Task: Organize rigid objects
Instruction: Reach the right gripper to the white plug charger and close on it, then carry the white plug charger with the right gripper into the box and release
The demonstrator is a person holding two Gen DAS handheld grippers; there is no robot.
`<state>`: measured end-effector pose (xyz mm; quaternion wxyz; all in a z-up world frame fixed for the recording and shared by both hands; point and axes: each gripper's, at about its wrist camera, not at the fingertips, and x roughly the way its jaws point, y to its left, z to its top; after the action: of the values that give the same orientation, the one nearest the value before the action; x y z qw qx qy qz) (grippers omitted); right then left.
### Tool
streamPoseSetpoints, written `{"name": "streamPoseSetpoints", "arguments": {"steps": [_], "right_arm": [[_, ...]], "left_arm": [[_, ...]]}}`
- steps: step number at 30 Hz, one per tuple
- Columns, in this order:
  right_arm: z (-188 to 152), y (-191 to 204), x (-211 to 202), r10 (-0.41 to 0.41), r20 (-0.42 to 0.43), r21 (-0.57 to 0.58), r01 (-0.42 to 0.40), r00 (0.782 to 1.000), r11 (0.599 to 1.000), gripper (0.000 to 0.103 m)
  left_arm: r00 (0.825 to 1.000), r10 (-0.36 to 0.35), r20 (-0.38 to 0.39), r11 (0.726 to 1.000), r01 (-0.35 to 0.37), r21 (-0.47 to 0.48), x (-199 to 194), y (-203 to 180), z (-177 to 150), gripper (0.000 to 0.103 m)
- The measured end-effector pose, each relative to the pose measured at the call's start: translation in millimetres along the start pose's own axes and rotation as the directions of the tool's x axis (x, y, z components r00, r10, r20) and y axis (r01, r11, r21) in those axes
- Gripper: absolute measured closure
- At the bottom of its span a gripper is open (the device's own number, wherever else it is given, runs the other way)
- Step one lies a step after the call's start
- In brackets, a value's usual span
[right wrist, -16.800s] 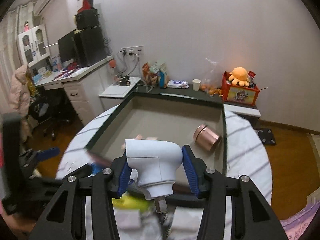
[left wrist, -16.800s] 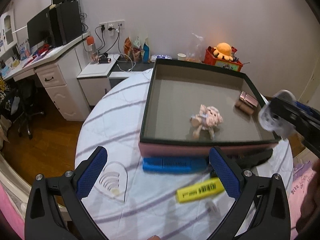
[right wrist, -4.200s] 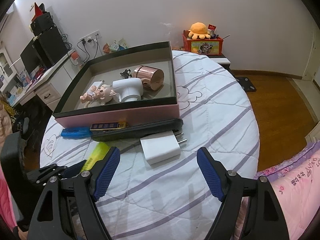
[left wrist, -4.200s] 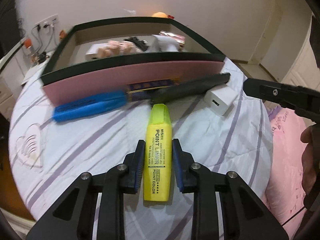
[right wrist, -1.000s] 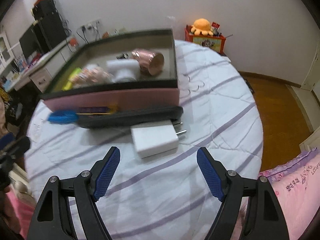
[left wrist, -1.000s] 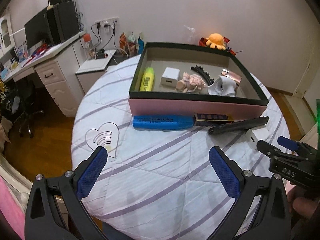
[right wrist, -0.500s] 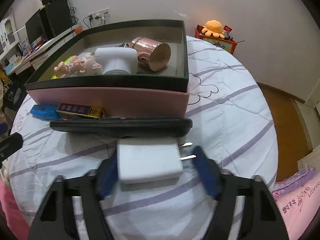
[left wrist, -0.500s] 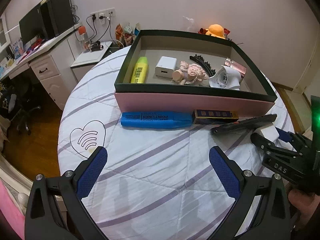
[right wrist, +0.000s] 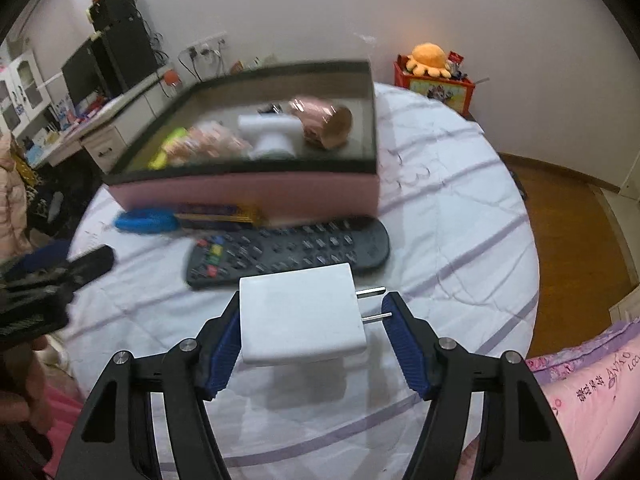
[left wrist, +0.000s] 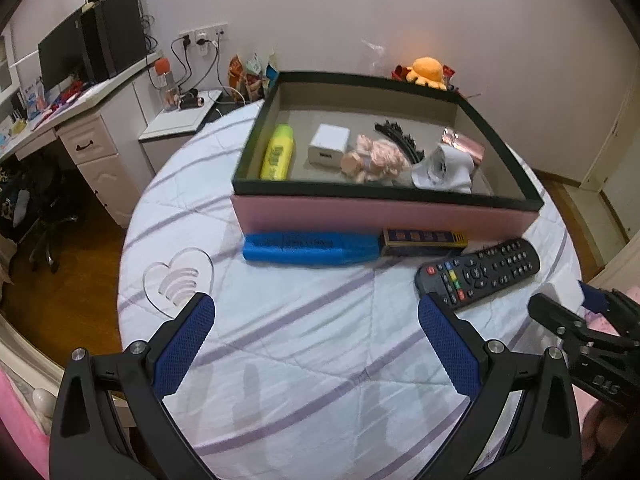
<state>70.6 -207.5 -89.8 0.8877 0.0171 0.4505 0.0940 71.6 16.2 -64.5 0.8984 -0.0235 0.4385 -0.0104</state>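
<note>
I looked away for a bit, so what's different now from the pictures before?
The yellow highlighter, held by the left gripper a few seconds back, now lies in the box. That gripper is open and empty. The right gripper closed on the white charger and lifted it off the table. The remote, blue marker and toys stayed put.

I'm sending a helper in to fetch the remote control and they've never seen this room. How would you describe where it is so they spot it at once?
Find the round table with the striped white cloth and the pink-sided box on it. The remote control lies on the cloth just in front of that box, towards its right end. It is the only black, button-covered thing there, unlike the blue marker and small dark box beside it.
</note>
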Motion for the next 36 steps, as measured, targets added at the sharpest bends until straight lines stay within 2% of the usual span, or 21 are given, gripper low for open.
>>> {"name": "streamPoseSetpoints", "arguments": {"steps": [4,9,15,20,27,33,36], "right_arm": [[22,16,-11,0.032,0.041,-0.03,-0.031,0.999,0.999,0.034],[64,40,-2,0.059,0.076,-0.094,-0.052,0.995,0.994,0.034],[126,59,38,0.084,0.067,-0.128,-0.075,0.994,0.989,0.034],[162,66,84,0.088,0.003,-0.129,-0.087,0.996,0.988,0.034],[179,72,136,0.08,-0.107,-0.135,-0.094,0.991,0.986,0.034],[179,69,154,0.066,-0.158,-0.126,-0.087,0.985,0.988,0.034],[180,67,149,0.071,-0.141,-0.115,-0.087,0.987,0.989,0.024]], "left_arm": [[0.999,0.012,0.031,1.0,-0.012,-0.018,-1,10,16,0.0],[0.997,0.039,0.072,0.998,-0.036,-0.052,4,27,46,0.0],[0.993,0.072,0.093,0.995,-0.065,-0.076,22,41,80,0.0],[0.992,0.091,0.087,0.994,-0.084,-0.073,41,44,100,0.0],[0.991,0.115,0.067,0.992,-0.111,-0.062,64,46,109,0.0],[0.993,0.117,0.035,0.99,-0.114,-0.079,78,52,107,0.0],[0.993,0.118,0.031,0.99,-0.115,-0.076,79,52,106,0.0]]}}
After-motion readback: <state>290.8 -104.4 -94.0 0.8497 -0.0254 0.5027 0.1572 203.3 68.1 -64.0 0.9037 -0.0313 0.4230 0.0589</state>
